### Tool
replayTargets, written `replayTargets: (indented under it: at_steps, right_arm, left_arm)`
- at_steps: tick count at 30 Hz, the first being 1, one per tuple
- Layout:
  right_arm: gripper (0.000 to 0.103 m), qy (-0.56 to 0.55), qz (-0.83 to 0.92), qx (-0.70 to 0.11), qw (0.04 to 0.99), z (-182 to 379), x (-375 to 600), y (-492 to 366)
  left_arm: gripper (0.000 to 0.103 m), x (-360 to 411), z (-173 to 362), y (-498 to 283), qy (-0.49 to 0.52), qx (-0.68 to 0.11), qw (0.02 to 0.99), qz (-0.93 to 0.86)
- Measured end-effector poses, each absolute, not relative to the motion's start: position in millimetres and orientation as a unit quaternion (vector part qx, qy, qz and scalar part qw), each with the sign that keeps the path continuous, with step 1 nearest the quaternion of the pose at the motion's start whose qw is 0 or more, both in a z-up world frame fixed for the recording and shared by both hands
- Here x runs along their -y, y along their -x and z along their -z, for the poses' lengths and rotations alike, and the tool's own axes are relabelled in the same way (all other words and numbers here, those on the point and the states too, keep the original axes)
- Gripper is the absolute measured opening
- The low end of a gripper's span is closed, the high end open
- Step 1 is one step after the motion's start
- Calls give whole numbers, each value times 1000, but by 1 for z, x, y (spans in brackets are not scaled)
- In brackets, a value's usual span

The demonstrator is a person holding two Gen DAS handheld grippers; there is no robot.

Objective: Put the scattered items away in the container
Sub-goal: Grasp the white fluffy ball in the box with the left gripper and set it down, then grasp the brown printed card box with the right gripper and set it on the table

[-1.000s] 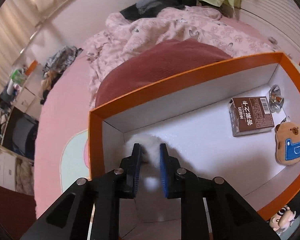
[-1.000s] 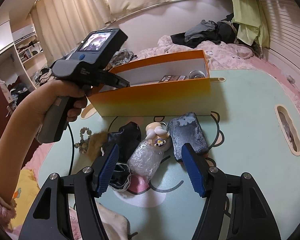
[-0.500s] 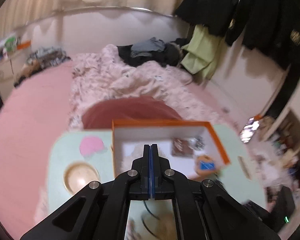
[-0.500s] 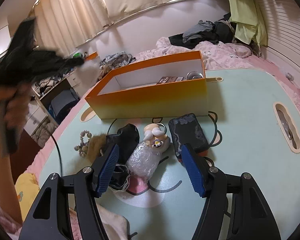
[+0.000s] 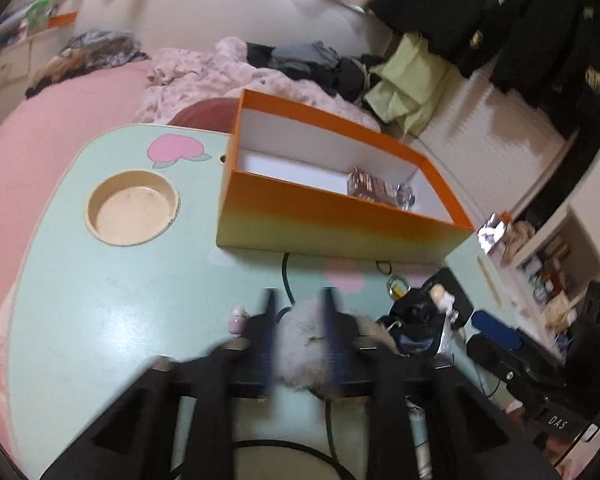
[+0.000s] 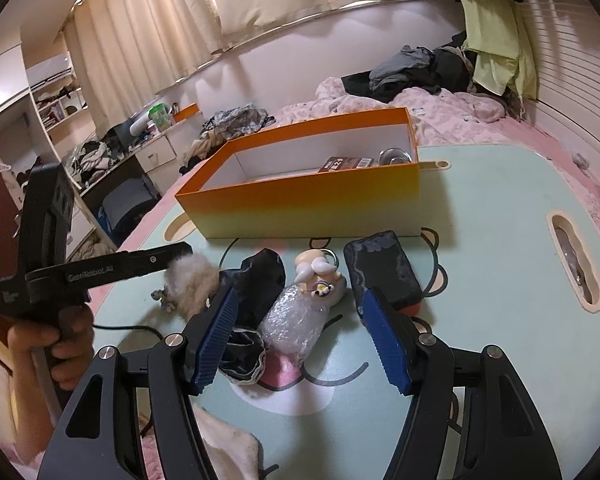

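The orange box (image 5: 340, 220) (image 6: 308, 204) stands on the pale green table (image 5: 100, 300) and holds a brown carton (image 5: 370, 188) and a shiny metal piece (image 6: 394, 156). My left gripper (image 5: 298, 320) is down at the table with its blurred fingers either side of a beige fluffy pompom (image 5: 304, 344) (image 6: 192, 280); I cannot tell whether they press it. My right gripper (image 6: 300, 336) is open and empty above a bubble-wrapped figure (image 6: 304, 312), with a black cloth pouch (image 6: 256, 284) on its left and a dark phone-like case (image 6: 384, 268) on its right.
A round cup recess (image 5: 132, 208) is sunk in the table at the left. A small pink-white figurine (image 5: 238, 318) stands beside the left fingers. A black cable (image 6: 132, 326) runs over the table. A bed with pink bedding (image 6: 420, 108) lies behind the box.
My left gripper dropped a white fluffy thing in the box, swung up and back shut, then came down over the beige pompom with its fingers apart. The right gripper stayed put.
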State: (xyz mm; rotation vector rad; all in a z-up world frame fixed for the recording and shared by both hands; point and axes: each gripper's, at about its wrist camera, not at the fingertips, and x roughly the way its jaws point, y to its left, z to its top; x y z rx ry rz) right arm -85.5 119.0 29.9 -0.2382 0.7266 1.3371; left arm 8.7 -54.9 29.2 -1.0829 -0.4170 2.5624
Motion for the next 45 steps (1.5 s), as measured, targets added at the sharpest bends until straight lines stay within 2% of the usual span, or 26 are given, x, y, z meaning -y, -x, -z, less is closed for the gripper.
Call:
replayTargets:
  at_steps: [1,3,5,6,7,13,16,20,22,28,36,45]
  right_arm:
    - [66,106,-604,-331,717,-29,-119,85]
    - [66,105,-602,-335,717,-28,-119,84]
    - [66,106,-602,-336,716,-28,-119,85]
    - [66,107,-602,-335,717,-29,-119,86]
    - [66,108,-602,-332,718,-30,-119,87]
    - [66,137,-586,-305,738,-62,-133,83]
    - [66,188,-560,-328,737,-92,-173,75]
    - [66,183,-590,-431,658,-109,-235,49]
    - [66,179,-574,-465,650,-104,-263,33]
    - [66,297,-475,-487,670,-71,-327,16]
    - [66,309,-442,-523,660,-52,-347,1]
    - [66,397,-441,-495,635,-50,-368,28]
  left_arm:
    - [56,56,-31,-12,366,156,168,-902]
    - [59,58,-38,-21,337,169,186,-907]
    - [68,58,-44,-27,319,165,195,-913]
    - [77,57,-45,-29,317,158,191,-915]
    - [81,56,-46,-32,317,150,183,-918]
    - [83,54,-32,-49,324,79,84,-939]
    - [91,45,-24,-52,314,42,56,-947]
    - [91,37,-14,-50,327,22,52,-943]
    - [91,35,-15,-54,316,15,50,-947]
    - [91,38,-12,-57,314,20,49,-948]
    - [91,30,-12,-58,307,3,54,-950]
    - [91,26,-12,-62,307,-1,58,-950]
